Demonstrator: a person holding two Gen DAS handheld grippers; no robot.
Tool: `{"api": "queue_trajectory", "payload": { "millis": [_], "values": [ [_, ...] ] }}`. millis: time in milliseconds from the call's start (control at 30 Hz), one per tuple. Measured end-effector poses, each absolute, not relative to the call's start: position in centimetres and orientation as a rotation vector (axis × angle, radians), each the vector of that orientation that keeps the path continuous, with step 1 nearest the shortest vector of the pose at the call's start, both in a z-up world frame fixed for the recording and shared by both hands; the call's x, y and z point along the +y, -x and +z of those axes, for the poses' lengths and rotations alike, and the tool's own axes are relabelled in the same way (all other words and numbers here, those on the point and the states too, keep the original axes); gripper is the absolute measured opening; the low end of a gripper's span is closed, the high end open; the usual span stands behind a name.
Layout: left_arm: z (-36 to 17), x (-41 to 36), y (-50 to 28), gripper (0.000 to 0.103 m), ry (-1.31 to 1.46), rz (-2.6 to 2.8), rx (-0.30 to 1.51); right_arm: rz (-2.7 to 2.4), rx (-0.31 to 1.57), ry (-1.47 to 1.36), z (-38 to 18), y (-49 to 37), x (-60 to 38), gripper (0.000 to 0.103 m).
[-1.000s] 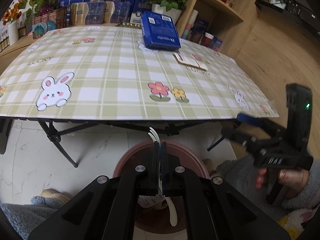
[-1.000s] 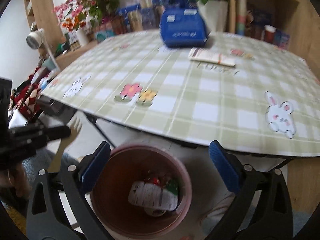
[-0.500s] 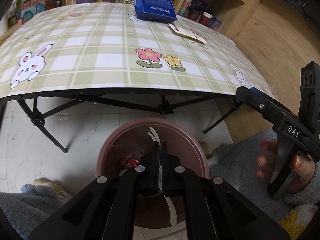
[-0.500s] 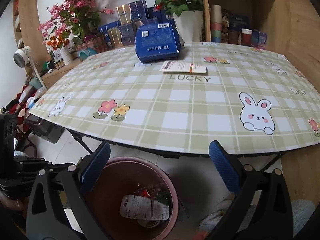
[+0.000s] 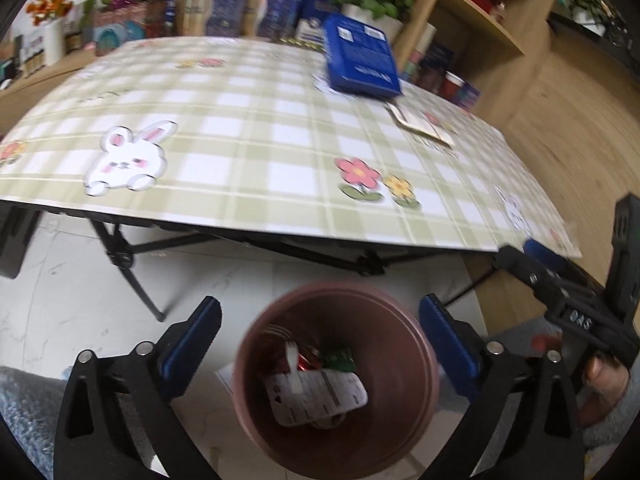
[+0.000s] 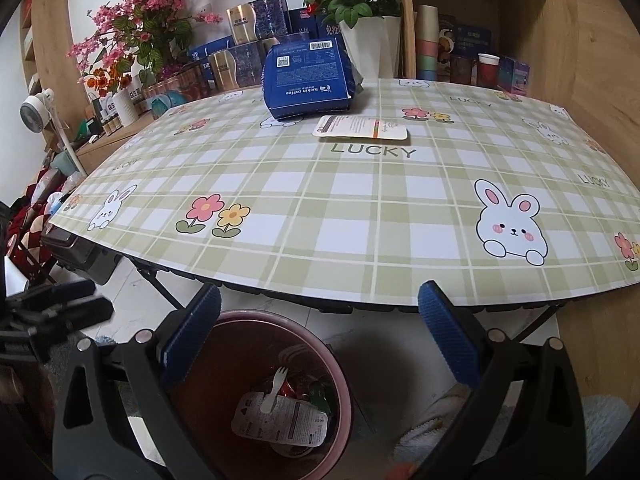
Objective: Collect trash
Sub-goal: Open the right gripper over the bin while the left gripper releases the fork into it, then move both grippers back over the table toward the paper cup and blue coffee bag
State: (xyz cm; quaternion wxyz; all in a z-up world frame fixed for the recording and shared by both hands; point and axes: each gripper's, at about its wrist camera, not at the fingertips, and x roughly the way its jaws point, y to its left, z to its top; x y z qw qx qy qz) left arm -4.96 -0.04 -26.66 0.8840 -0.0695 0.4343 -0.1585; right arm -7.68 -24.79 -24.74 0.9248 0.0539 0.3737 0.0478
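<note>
My left gripper (image 5: 320, 344) hangs over the pink bin (image 5: 344, 289) on the floor, its jaws opening wide with nothing between them. A white plastic fork (image 5: 294, 364) lies inside on a white printed wrapper (image 5: 320, 398), beside red and green wrappers. My right gripper (image 6: 320, 332) is open and empty, just above the same bin (image 6: 224, 364), where the fork (image 6: 274, 390) shows again. On the checked table (image 6: 344, 208) a white flat packet (image 6: 362, 128) lies in front of a blue coffee box (image 6: 306, 80).
The table's front edge overhangs the bin, with black folding legs (image 5: 120, 256) underneath. Flowerpots, boxes and a wooden shelf (image 6: 460, 60) stand behind the table. Grey slippers and a rug (image 6: 448, 420) lie on the floor beside the bin. The two grippers are close together.
The left gripper was shut on the white fork above the bin. Now it stands open and the fork lies in the bin. The right gripper stayed open and now looks further up over the table.
</note>
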Motion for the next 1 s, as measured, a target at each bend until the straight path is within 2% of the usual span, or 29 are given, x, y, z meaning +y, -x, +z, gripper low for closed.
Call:
{"api": "queue_trajectory", "payload": {
  "millis": [733,1000],
  "values": [
    [-22.1,1.7,1.9,0.097,0.084,-0.227,0.754,0.124,0.807,-0.133,-23.8,5.1,-26.1,0.097],
    [-20.8,1.4,-0.9,0.097,0.051,-0.229,0.762,0.092,0.849,0.026,-22.9,2.0,-26.6,0.097]
  ]
}}
